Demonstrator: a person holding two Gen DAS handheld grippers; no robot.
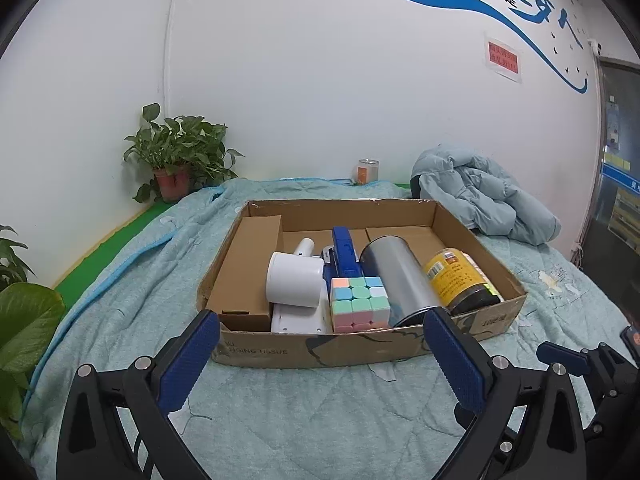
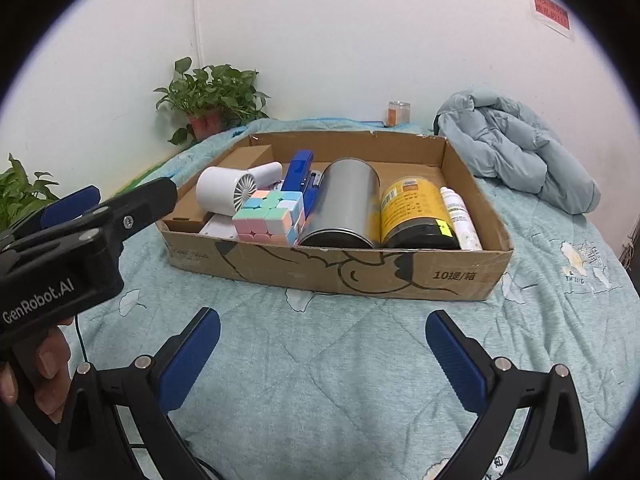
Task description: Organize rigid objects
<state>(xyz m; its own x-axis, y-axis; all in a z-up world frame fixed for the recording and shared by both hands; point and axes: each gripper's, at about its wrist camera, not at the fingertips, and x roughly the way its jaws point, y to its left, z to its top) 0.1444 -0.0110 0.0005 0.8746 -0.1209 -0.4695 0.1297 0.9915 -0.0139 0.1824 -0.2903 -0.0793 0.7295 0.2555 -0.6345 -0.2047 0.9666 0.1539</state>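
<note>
Both the left gripper [image 1: 320, 344] and right gripper [image 2: 322, 344] gape empty before the box [image 2: 360, 272], whose cube [image 2: 268, 216], cans and fan look already packed.

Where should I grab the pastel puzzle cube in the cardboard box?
Take the pastel puzzle cube from above, fingers on its near and far faces. Its sides look crowded by the white handheld fan and the silver metal canister, while its top sits exposed.
</note>
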